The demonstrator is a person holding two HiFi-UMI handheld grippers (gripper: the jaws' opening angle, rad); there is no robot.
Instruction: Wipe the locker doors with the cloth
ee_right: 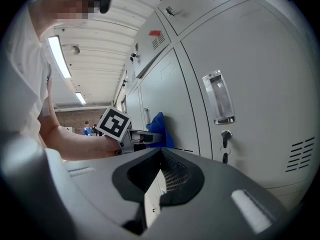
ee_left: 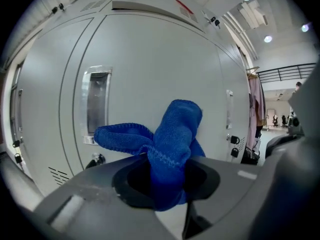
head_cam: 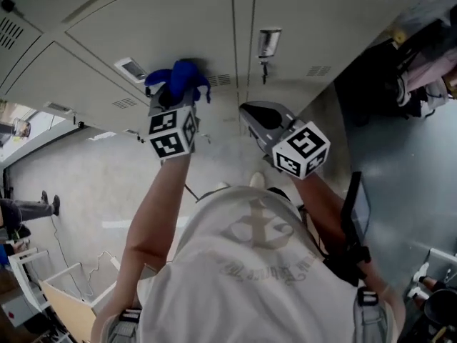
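My left gripper (head_cam: 173, 104) is shut on a blue cloth (head_cam: 182, 77), whose bunched end points at a grey locker door (head_cam: 164, 27). In the left gripper view the cloth (ee_left: 170, 139) sticks out between the jaws of the left gripper (ee_left: 167, 184), in front of that door (ee_left: 150, 69) and beside its recessed handle (ee_left: 97, 101). I cannot tell whether the cloth touches the door. My right gripper (head_cam: 251, 114) hangs to the right, shut and holding nothing. In the right gripper view the right gripper (ee_right: 157, 184) faces along the locker row, with the cloth (ee_right: 159, 128) and the left gripper (ee_right: 134, 135) ahead.
The neighbouring locker door (ee_right: 260, 74) has a handle (ee_right: 218, 98) with a key (ee_right: 225, 136) below it. Clothes (head_cam: 428, 70) hang to the right of the lockers. A wooden crate (head_cam: 68, 306) and cables lie on the floor at lower left.
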